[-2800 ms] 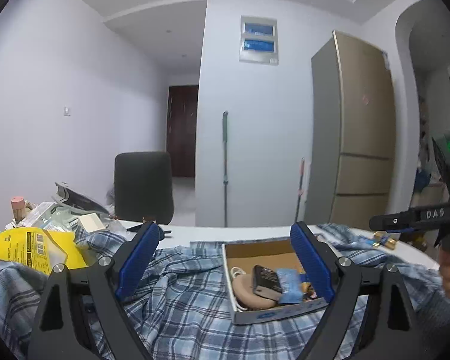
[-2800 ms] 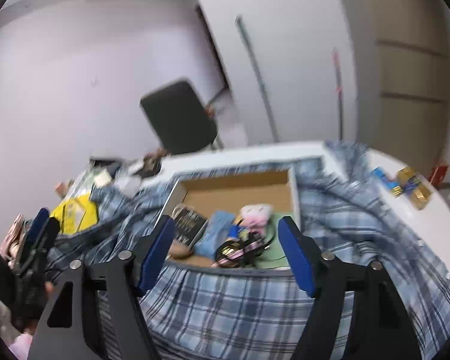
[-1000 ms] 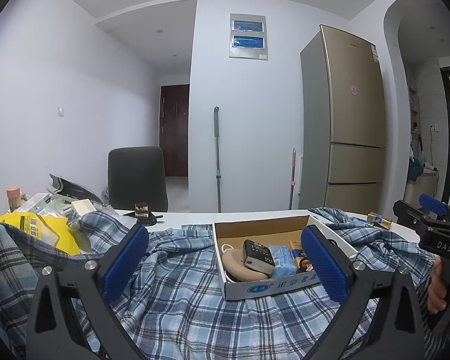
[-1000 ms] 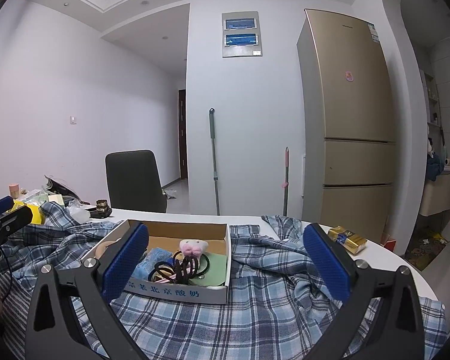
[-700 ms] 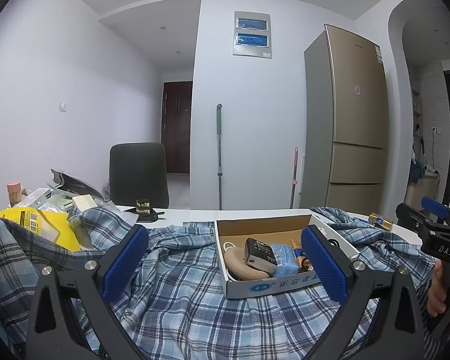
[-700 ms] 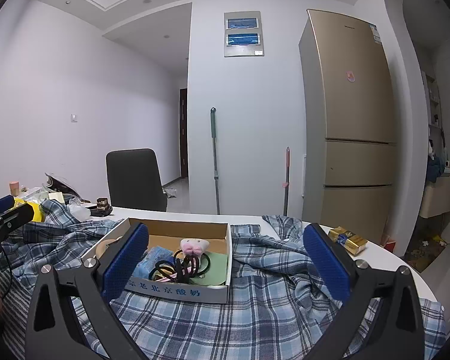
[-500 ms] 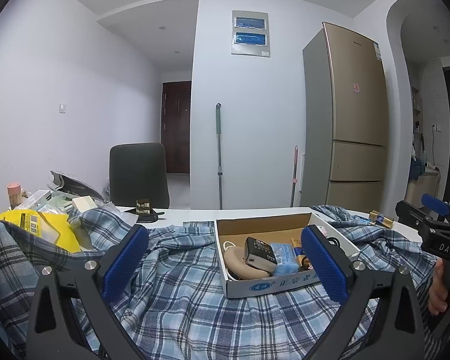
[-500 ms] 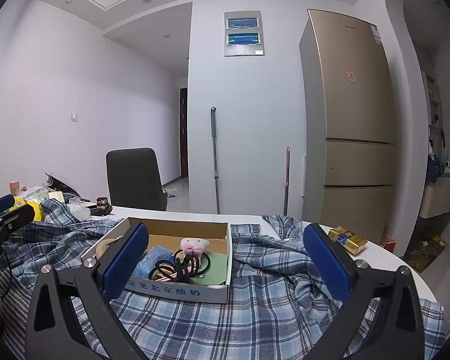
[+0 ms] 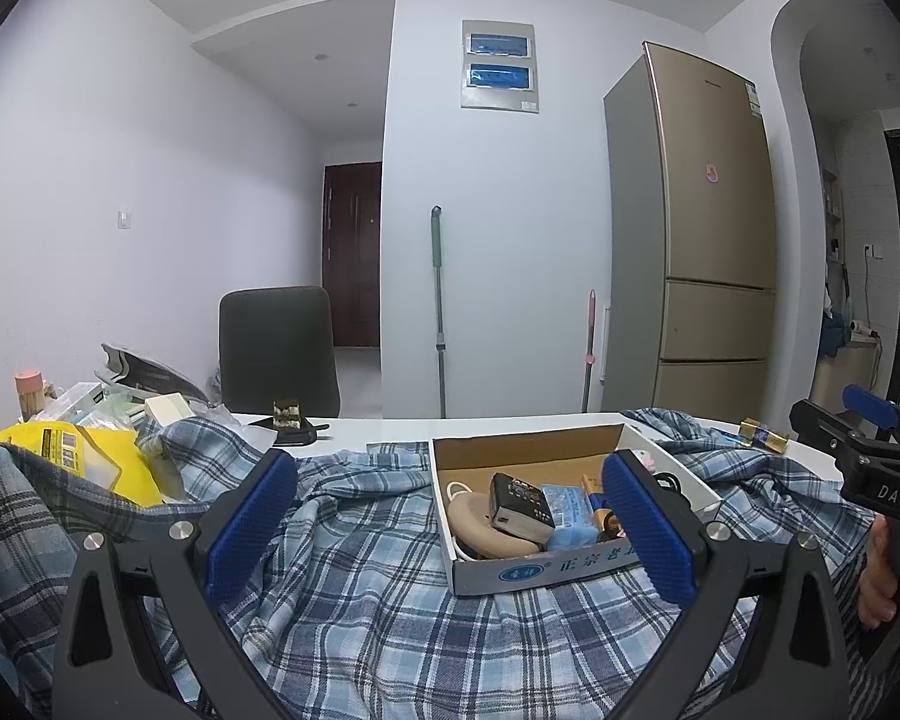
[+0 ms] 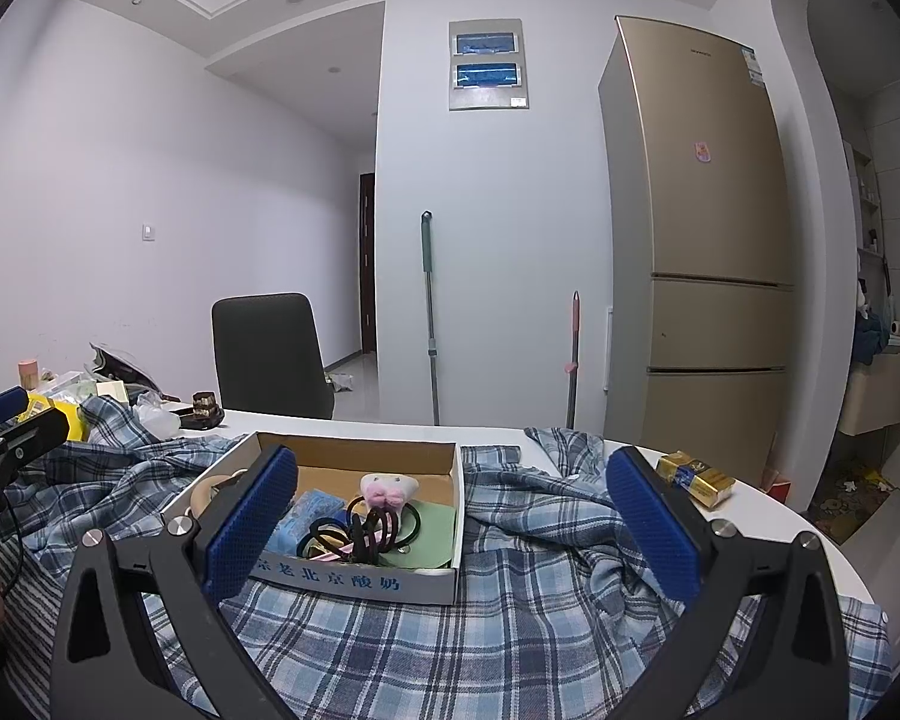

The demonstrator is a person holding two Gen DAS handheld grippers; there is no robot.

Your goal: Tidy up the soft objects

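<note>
A blue plaid shirt (image 9: 354,564) lies spread and rumpled over the white table; it also shows in the right wrist view (image 10: 540,588). On it sits an open cardboard box (image 9: 561,564) holding a beige pad, a black device, a blue packet and batteries. In the right wrist view the box (image 10: 354,579) also holds a pink plush toy (image 10: 387,489) and black hair ties (image 10: 360,531). My left gripper (image 9: 450,528) is open and empty, low over the shirt. My right gripper (image 10: 450,528) is open and empty, just before the box.
A yellow bag (image 9: 78,456) and packets clutter the table's left end. A small cake on a black dish (image 9: 288,420) and a gold box (image 10: 696,477) lie on the table. A black chair (image 9: 279,351), mops and a fridge (image 9: 708,240) stand beyond.
Since 2.8 s ago both grippers levelled out from a tilted, downward look and opened wider. Over the last second almost nothing moved.
</note>
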